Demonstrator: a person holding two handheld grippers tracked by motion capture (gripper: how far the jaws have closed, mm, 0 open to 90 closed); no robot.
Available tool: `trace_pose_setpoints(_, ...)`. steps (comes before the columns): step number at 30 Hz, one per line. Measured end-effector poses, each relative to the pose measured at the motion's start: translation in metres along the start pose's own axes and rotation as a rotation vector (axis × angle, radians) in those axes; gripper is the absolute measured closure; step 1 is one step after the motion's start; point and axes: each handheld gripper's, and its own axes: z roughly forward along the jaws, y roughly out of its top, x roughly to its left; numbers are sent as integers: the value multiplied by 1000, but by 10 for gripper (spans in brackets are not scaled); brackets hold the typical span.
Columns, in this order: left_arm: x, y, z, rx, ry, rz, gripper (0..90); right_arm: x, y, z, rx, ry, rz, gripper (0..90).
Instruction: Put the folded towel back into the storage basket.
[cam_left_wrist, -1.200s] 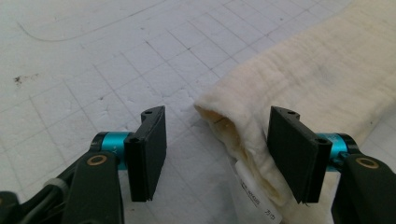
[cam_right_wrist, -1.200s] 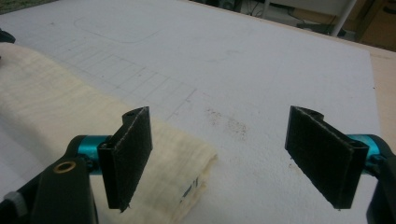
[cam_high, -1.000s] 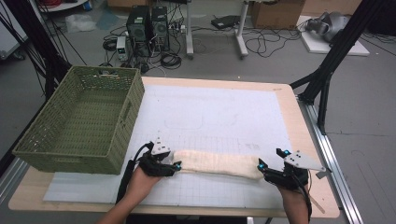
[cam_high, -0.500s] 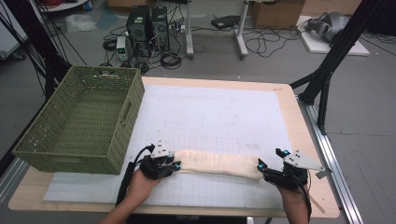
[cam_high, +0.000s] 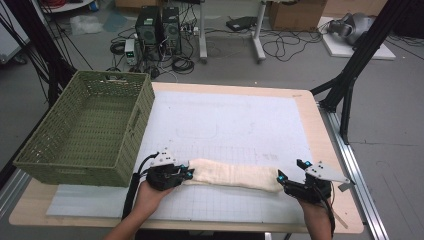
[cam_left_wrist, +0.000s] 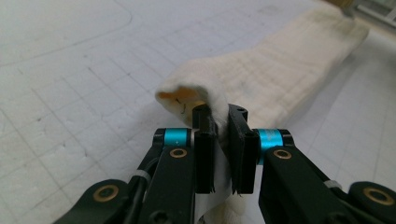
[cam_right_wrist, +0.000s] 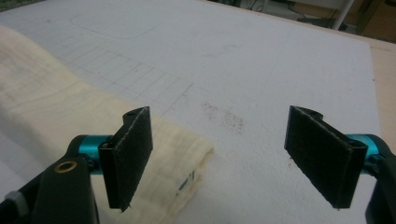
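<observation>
Left gripper (cam_left_wrist: 218, 121) clamps the cream terry-cloth towel roll (cam_high: 234, 175); right gripper (cam_right_wrist: 233, 158) gapes.
The left jaws have just been closing and now pinch the roll's left end fold. The roll lies near the front edge of the white gridded mat (cam_high: 235, 120). Small blue marks at its right end are unreadable. A green woven basket (cam_high: 85, 130) sits to the left.

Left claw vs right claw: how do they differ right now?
The left claw has just been closing and now pinches the cream towel's end between its pads; the right claw stands wide open, holding nothing. The left claw's pads press on cloth; the right claw's left pad sits over the towel's other end, its right pad over bare mat. Shared: black pads, blue collars, each at one end of the towel.
</observation>
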Motion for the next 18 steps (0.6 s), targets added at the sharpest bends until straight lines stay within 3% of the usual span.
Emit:
trace_pose_setpoints(8, 3, 1, -3, -15, -28, -3, 815, -2, -6, 8, 71, 4, 2, 165)
trace_pose_setpoints(9, 4, 1, -3, -7, -26, 6, 815, -1, -8, 11, 111, 19, -8, 165)
trace_pose_setpoints(15, 4, 1, -3, -1, -23, 47, 815, 5, -10, 18, 150, 45, -21, 171)
trace_pose_setpoints(16, 4, 0, -4, -2, -11, 74, 815, 5, -11, 19, 163, 48, -15, 171)
trace_pose_setpoints(18, 3, 0, -4, -2, -4, 87, 815, 6, -14, 23, 197, 59, -9, 188)
